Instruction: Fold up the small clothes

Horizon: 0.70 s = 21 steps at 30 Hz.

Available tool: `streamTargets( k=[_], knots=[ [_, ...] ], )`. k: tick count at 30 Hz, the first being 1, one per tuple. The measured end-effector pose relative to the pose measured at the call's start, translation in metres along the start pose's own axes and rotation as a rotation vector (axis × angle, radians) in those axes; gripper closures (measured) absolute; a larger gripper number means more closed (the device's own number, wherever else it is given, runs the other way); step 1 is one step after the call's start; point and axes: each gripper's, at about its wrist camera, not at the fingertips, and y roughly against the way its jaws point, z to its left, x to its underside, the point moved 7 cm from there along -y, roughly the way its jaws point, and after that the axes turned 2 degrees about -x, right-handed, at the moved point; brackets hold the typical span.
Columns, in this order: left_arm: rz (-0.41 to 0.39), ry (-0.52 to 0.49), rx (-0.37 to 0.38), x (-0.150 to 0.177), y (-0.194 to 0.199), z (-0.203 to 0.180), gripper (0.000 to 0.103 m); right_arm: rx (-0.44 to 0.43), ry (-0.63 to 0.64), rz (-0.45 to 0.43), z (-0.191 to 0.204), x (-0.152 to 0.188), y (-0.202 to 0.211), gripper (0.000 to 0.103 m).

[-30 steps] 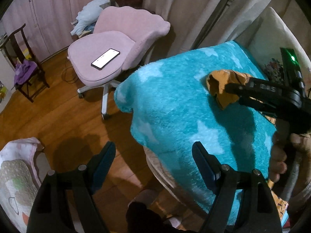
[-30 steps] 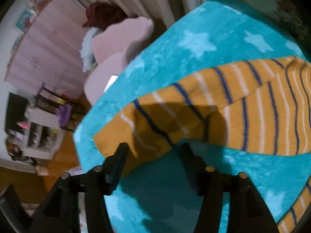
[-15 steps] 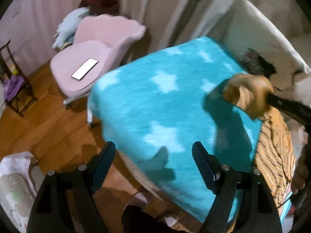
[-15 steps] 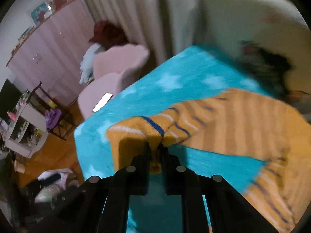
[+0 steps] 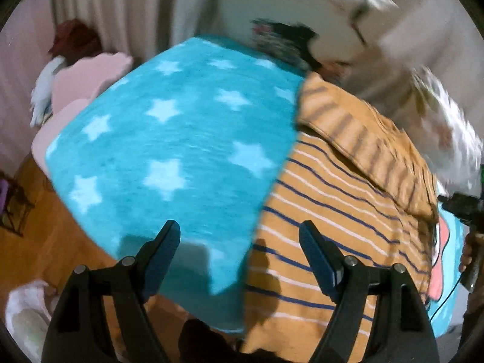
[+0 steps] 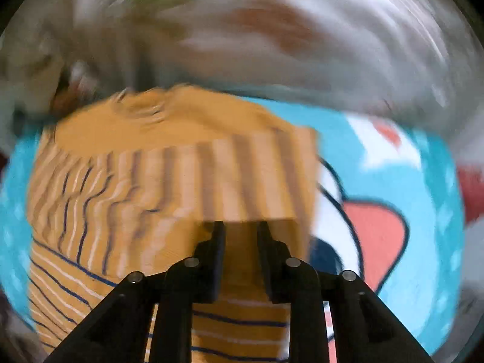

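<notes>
Star-patterned blanket (image 5: 169, 139) carries the striped orange top (image 5: 332, 211), sleeve folded across. Right gripper (image 6: 241, 227), jaws just parting, hangs over the fold; left gripper (image 5: 239, 239) gapes empty. Snagged fabric could undo it.

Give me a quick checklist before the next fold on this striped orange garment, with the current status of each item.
1. Sleeve folded over the body: ok. The sleeve lies across the orange garment.
2. Right gripper clear of the cloth: cannot tell. Its jaws have just been opening, with a gap between them, but the sleeve end sits right at the tips and the view is blurred.
3. Left gripper free: ok. Jaws wide, nothing between them.
4. Garment fully on the blue blanket: cannot tell. Its near edge runs out of view.
5. Fold lying flat: not ok. The cloth looks rippled beside the sleeve.
</notes>
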Motion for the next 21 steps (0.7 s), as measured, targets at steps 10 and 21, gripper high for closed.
streamTargets(
  k=[10,21],
  knots=[
    [0.036,-0.11,-0.009,0.03,0.001,-0.082,0.023,-0.216,0.09,-0.071,0.016,0.007,0.004,0.053],
    [0.026,-0.018,-0.117,0.049,0.024,-0.064,0.023,-0.033,0.29,-0.081,0.045,0.001,-0.047,0.095]
  ],
)
